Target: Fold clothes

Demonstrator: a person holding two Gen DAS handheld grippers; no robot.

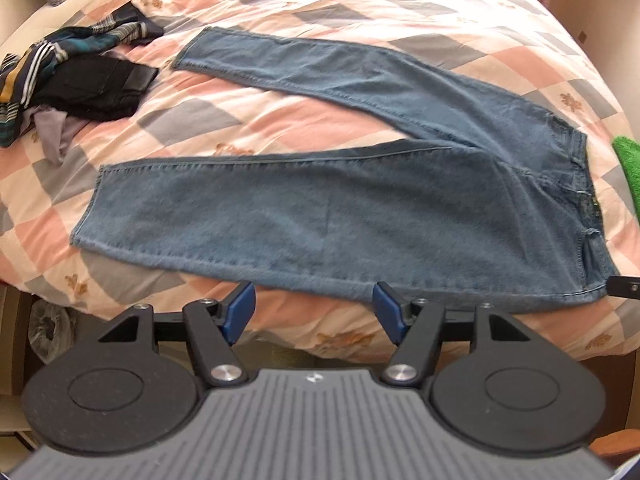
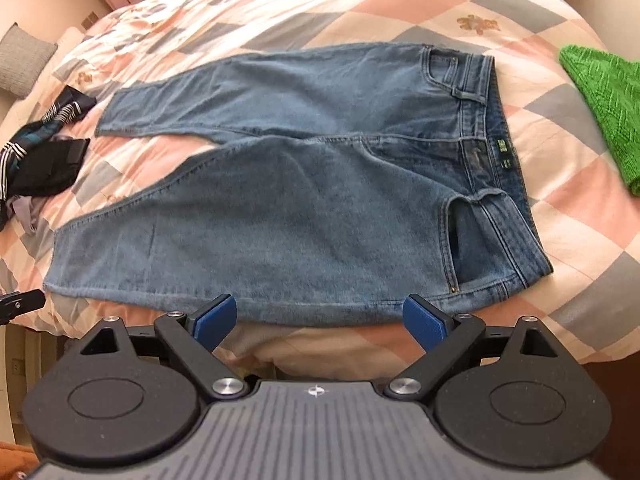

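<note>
Both tongs (image 1: pixel 314 312) (image 2: pixel 318 322) agape, empty, jeans (image 2: pixel 280 216) flat just beyond them

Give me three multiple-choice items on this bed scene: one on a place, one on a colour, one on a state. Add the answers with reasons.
1. Where do the jeans lie?
A. spread on the quilt
B. on a chair
C. in a basket

2. What colour is the knit past the waistband?
A. red
B. green
C. white

3. How is the right claw?
A. shut on the jeans
B. shut on the knit
C. open, empty

Answers: A, legs flat across the patchwork; B, bright green near the edge; C, blue pads apart, nothing between.
</note>
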